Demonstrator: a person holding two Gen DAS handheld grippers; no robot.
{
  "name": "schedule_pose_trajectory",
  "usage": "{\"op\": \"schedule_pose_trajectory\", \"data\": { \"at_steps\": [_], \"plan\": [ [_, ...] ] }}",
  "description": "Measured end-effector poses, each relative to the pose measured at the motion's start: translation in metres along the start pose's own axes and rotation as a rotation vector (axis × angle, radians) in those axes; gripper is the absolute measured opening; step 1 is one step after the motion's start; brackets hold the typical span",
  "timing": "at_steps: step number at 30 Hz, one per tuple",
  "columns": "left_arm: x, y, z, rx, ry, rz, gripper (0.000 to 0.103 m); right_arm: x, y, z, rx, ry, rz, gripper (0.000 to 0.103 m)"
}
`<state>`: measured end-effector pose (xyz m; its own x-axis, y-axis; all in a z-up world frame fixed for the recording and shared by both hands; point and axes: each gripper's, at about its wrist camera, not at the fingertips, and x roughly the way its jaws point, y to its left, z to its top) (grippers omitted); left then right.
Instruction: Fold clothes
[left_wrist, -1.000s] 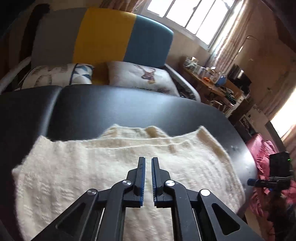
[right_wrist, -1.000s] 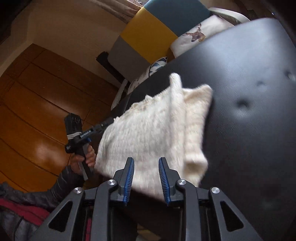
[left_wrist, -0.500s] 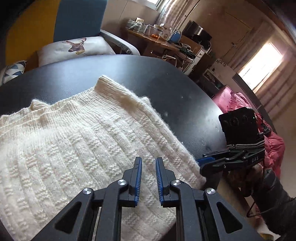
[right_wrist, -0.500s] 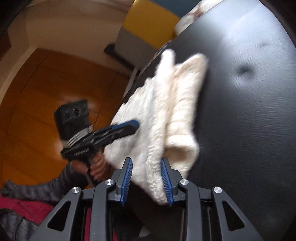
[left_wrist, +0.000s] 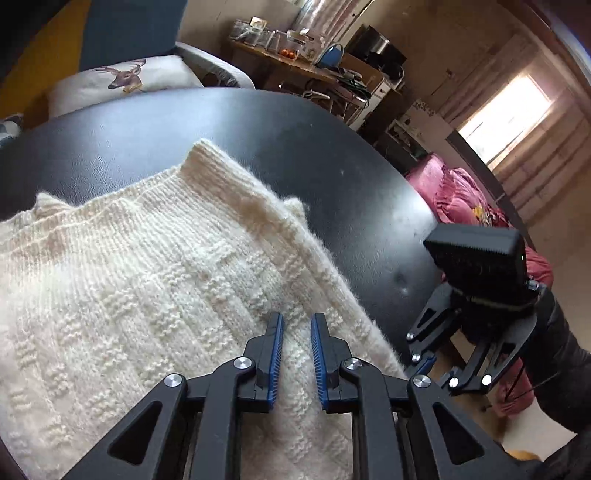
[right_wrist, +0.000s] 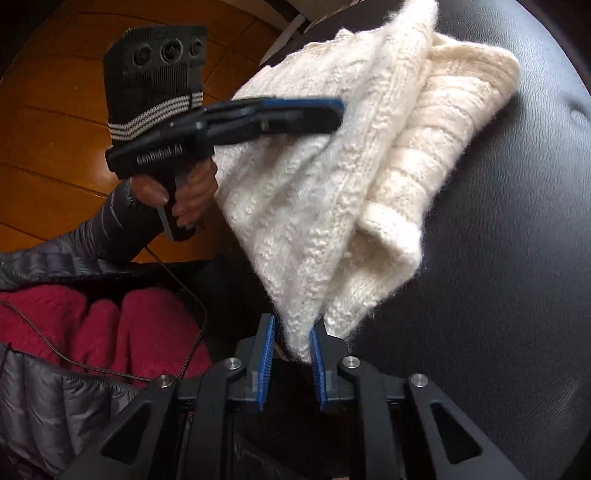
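Sweater (left_wrist: 155, 295) first: it's a cream chunky knit, folded over on itself, lying on the black padded desk (left_wrist: 332, 177) close to the near edge, with one corner hanging off that edge. The right gripper (right_wrist: 291, 347) has its blue-padded fingers (right_wrist: 266, 343) a narrow way apart with that hanging corner dipping down between them; the wool brushes the pad on one side, but there's still a gap on the other, so it isn't clamped on anything as far as I can see. The left gripper (left_wrist: 297, 345) sits low over the knit near that same edge, fingers (left_wrist: 276, 347) also narrowly apart, with just the flat top of the fabric showing in the gap and nothing pinched. From the right wrist view you can see the left gripper (right_wrist: 332, 110) from the side, tips over the top layer of the sweater (right_wrist: 351, 166), and I honestly cannot tell if they touch the wool. A hand (right_wrist: 181, 192) in a dark puffy sleeve (right_wrist: 99, 236) is wrapped around its handle. Further out: a dimple (left_wrist: 402, 284) in the desk padding beside the sweater, wooden floor (right_wrist: 55, 147) off the desk edge, a deer-print cushion (left_wrist: 122, 79) past the far edge, and a cluttered wooden side table (left_wrist: 295, 62) at the back of the room.
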<state>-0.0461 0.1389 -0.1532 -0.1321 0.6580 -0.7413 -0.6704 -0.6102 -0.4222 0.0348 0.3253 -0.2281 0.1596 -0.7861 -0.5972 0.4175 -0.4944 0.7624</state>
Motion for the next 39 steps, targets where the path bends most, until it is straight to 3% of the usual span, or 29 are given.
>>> {"op": "schedule_pose_trajectory", "data": {
  "at_steps": [4, 9, 10, 11, 13, 16, 20, 23, 25, 26, 28, 32, 34, 37, 39],
  "plan": [
    [0.015, -0.003, 0.003, 0.046, -0.012, 0.059, 0.020, -0.003, -0.005, -0.015, 0.047, -0.065, -0.012, 0.014],
    [0.011, 0.001, 0.005, -0.004, -0.019, 0.060, 0.020, -0.026, 0.018, -0.029, 0.049, -0.147, -0.184, 0.019],
    [0.004, 0.002, 0.005, -0.029, -0.028, 0.054, 0.024, -0.033, 0.026, -0.029, 0.039, -0.176, -0.218, 0.027],
    [-0.006, 0.002, 0.004, -0.041, -0.052, 0.048, 0.036, -0.039, 0.034, -0.030, 0.028, -0.211, -0.240, 0.033],
    [-0.031, 0.001, -0.001, -0.047, -0.138, 0.041, 0.050, -0.044, 0.051, -0.026, -0.011, -0.283, -0.271, 0.033],
    [-0.059, 0.010, -0.012, -0.073, -0.210, 0.064, 0.052, -0.042, 0.073, -0.019, -0.076, -0.374, -0.320, 0.034],
    [-0.080, 0.035, -0.038, -0.139, -0.223, 0.129, 0.052, -0.006, 0.068, -0.002, -0.096, -0.341, -0.419, 0.037],
    [-0.077, 0.054, -0.061, -0.217, -0.202, 0.149, 0.054, 0.011, 0.055, 0.001, -0.042, -0.301, -0.572, 0.034],
    [-0.071, 0.062, -0.072, -0.254, -0.202, 0.149, 0.054, 0.003, 0.042, -0.010, 0.004, -0.351, -0.551, 0.029],
    [-0.069, 0.060, -0.075, -0.254, -0.217, 0.155, 0.054, -0.002, 0.036, -0.013, 0.032, -0.365, -0.549, 0.020],
    [-0.061, 0.055, -0.073, -0.263, -0.226, 0.159, 0.055, -0.010, 0.030, -0.016, 0.052, -0.391, -0.582, 0.016],
    [-0.054, 0.044, -0.063, -0.227, -0.212, 0.126, 0.058, -0.021, 0.033, -0.009, 0.095, -0.404, -0.681, 0.016],
    [-0.071, 0.045, -0.067, -0.250, -0.235, 0.091, 0.058, -0.020, 0.045, 0.004, 0.111, -0.402, -0.733, 0.020],
    [-0.113, 0.056, -0.085, -0.300, -0.315, 0.084, 0.058, -0.017, 0.070, 0.023, 0.078, -0.443, -0.713, 0.032],
    [-0.149, 0.068, -0.103, -0.335, -0.387, 0.103, 0.059, -0.009, 0.089, 0.038, 0.026, -0.470, -0.652, 0.032]
  ]
}}
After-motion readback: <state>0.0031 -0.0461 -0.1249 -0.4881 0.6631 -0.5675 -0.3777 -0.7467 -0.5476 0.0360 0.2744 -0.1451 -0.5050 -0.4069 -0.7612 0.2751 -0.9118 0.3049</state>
